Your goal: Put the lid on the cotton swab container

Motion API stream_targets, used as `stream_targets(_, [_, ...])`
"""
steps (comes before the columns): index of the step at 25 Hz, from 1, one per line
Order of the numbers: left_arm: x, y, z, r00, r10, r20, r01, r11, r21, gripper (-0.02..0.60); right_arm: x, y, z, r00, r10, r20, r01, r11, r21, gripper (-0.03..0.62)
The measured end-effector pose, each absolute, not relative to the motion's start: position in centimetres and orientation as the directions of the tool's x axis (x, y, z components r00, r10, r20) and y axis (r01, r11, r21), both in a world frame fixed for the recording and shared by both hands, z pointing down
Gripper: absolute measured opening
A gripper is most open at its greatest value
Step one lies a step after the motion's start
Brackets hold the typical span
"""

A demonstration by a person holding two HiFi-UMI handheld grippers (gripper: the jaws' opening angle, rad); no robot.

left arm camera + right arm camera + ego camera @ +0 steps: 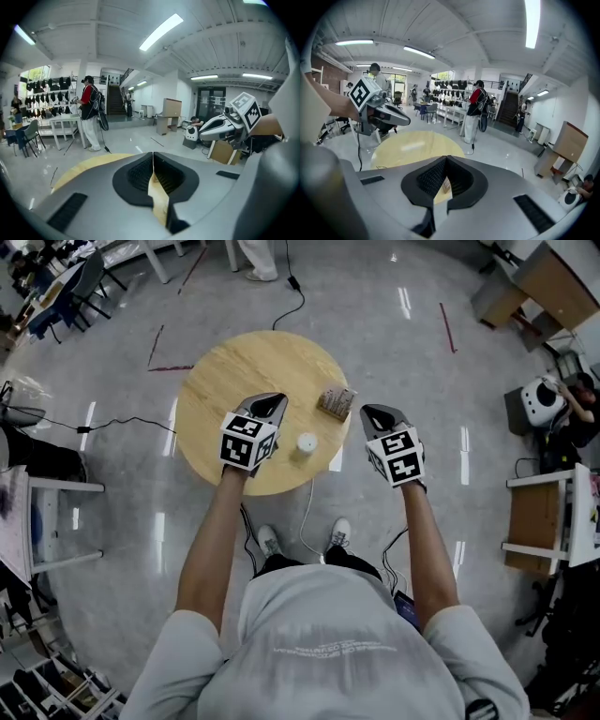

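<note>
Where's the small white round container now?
In the head view the white container stands by the round wooden table's near edge, between left gripper and right gripper.

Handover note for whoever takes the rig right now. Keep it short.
Left tool: shut, empty, raised over the round wooden table.
Right tool: shut, empty, raised by the table's right edge.
Small white cylindrical cotton swab container: upright near the table's near edge, between the two tools, touched by neither. Small brownish ribbed box: beyond it, apart.
Done: from above, the container looks capped.
Left: check that the cap is seated; the head view is too small to tell.
</note>
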State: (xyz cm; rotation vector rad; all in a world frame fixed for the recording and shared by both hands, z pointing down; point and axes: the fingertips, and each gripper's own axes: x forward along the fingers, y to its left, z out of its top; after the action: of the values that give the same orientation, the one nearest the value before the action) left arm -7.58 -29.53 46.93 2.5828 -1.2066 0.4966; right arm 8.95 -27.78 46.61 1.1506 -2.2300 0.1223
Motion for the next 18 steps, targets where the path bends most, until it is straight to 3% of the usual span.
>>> stream_targets(11, [-10.5,-29.5,32.3,0.581,-0.792,0.187,-0.793,-0.603,-0.090,0.020,4.9,-29.3,31.4,-0.564,-0.759,0.324,-0.708,0.647,0.283,0.029])
stream_targets(18, [-11.8,-27.1,27.2,0.578,-0.807,0.124,-0.787,-0.591,-0.176,0.018,3.2,-28.5,26.1,-0.579,-0.785,0.221,-0.698,0.617,0.362,0.028])
